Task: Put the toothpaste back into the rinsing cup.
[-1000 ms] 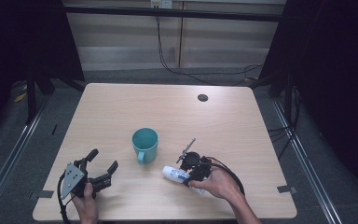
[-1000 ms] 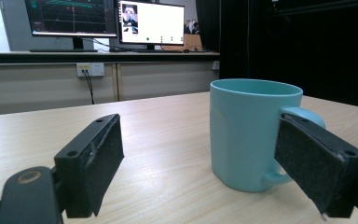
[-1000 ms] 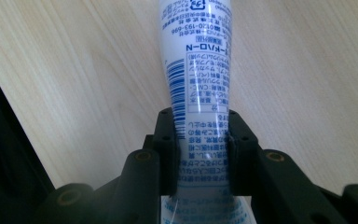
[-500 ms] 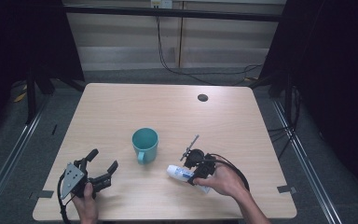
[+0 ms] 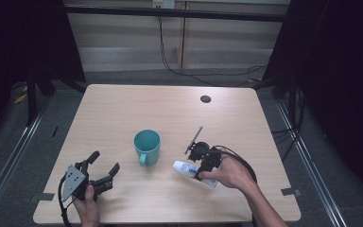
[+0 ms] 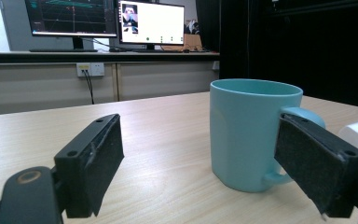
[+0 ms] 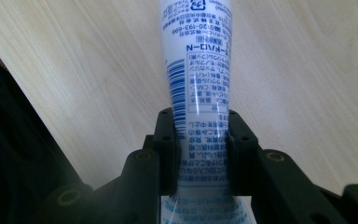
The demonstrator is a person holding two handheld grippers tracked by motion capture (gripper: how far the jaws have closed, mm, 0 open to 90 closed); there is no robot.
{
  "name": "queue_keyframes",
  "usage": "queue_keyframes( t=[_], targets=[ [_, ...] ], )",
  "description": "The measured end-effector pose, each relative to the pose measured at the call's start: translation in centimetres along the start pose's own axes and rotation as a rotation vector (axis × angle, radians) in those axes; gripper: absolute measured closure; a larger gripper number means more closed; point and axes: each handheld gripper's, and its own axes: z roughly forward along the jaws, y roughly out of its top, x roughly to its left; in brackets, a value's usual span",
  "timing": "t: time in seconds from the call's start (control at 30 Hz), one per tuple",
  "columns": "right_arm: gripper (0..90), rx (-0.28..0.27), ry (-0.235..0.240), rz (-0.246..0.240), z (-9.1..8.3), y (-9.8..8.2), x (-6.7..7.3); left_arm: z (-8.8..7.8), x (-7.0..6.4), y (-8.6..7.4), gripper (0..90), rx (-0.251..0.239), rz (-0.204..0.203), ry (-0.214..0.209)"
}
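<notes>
Left tool resting low, jaws apart, right tool clamped shut, hand angled inward

Between the two grippers the way is blocked by the teal mug, which stands upright near the table's middle, its handle turned toward the near edge. The white tube, clamped in the right gripper, lies just right of the mug; the gap between them seems narrow. Open tabletop is left behind the mug. The left gripper, jaws spread, is faced by the mug.
</notes>
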Motion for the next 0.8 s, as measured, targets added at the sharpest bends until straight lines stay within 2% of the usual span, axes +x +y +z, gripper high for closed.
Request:
queue_keyframes(
  t=[0.3, 0.5, 0.8],
  targets=[
    [70.3, 0.034, -0.012, -0.016, -1.9, 1.2, -0.1, 0.0, 0.0, 0.0, 15.5, 0.001, 0.000, 0.000],
    [70.2, 0.022, -0.012, -0.020, -3.2, 1.7, -0.4, 0.0, 0.0, 0.0, 15.5, 0.000, 0.001, 0.000],
    [70.2, 0.009, -0.006, -0.024, -4.3, 2.5, -0.9, 0.0, 0.0, 0.0, 15.5, 0.002, 0.012, 0.005]
  ],
)
